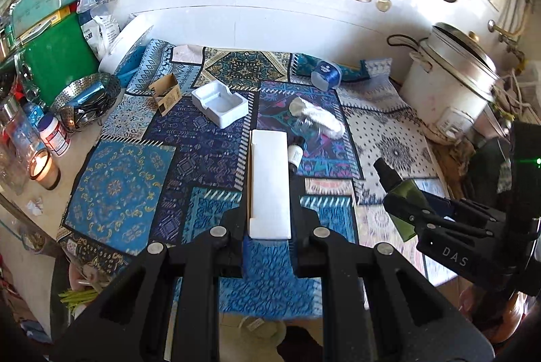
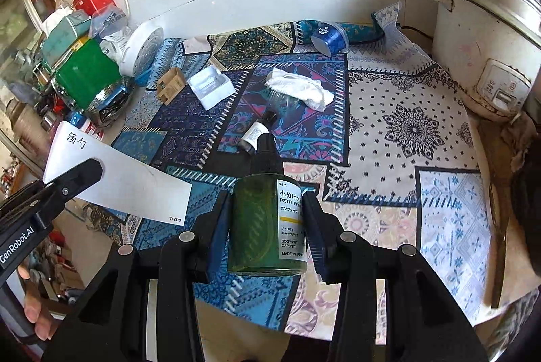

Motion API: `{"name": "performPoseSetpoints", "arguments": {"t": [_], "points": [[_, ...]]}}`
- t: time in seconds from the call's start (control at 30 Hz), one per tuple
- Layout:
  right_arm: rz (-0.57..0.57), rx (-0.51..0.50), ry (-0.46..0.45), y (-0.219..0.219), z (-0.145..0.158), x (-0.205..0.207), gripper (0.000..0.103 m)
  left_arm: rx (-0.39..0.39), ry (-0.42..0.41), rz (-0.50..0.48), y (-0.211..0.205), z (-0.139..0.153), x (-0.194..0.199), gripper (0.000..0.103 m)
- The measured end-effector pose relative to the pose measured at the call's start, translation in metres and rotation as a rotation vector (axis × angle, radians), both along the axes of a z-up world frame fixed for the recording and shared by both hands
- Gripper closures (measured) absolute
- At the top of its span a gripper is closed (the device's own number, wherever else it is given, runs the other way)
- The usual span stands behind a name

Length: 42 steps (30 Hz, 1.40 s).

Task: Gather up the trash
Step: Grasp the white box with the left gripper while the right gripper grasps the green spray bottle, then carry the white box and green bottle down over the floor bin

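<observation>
Holding both pieces aloft over the patterned cloth (image 2: 405,125), the left gripper (image 1: 270,209) pinches a flat white cardboard box (image 1: 270,182) and the right gripper (image 2: 267,226) clamps a green plastic pump bottle (image 2: 263,226); the smooth round bottle could slip or twist in its jaws if tilted.

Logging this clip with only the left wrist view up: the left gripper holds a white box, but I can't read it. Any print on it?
Observer: Yes. In the right wrist view the white box shows two handwritten Chinese characters and a small "TFOOD" mark.
Operator: And the green bottle on the right?
Observer: The green bottle has a white label reading "PET" and "MADE IN JAPAN", clamped in the right gripper.
Operator: Anything beside the rice cooker?
Observer: The rice cooker has a front control panel, hidden from your angle.
</observation>
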State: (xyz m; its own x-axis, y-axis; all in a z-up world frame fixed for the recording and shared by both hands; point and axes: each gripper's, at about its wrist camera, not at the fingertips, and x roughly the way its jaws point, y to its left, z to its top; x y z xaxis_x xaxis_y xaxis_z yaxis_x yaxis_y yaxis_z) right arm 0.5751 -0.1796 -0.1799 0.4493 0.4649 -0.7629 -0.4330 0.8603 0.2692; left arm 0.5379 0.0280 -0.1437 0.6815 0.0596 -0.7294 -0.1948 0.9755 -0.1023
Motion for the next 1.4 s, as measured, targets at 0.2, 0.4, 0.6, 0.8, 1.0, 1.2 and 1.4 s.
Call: {"name": "performPoseSetpoints", "arguments": {"t": [0.2, 0.4, 0.6, 0.8, 1.0, 1.2, 1.4], "points": [[-0.064, 0.003, 0.003, 0.014, -0.011, -0.073, 0.064, 0.006, 0.021, -0.068, 0.013, -0.018, -0.072, 0.086], [-0.112, 0.004, 0.033, 0.028, -0.028, -0.143, 0.064, 0.012, 0.059, -0.126, 0.027, -0.039, -0.141, 0.087], [-0.140, -0.019, 0.101, 0.030, -0.050, -0.186, 0.064, -0.013, 0.132, -0.148, 0.035, -0.064, -0.176, 0.087], [-0.151, -0.058, 0.165, 0.024, -0.082, -0.209, 0.064, -0.032, 0.209, -0.163, 0.026, -0.100, -0.190, 0.086], [-0.156, -0.088, 0.248, 0.011, -0.137, -0.210, 0.064, -0.062, 0.302, -0.167, 0.012, -0.161, -0.186, 0.086], [-0.138, -0.118, 0.319, -0.006, -0.213, -0.201, 0.064, -0.113, 0.381, -0.128, 0.002, -0.247, -0.174, 0.086], [-0.087, -0.149, 0.372, -0.012, -0.312, -0.186, 0.064, -0.147, 0.441, -0.064, -0.005, -0.356, -0.162, 0.086]]}}
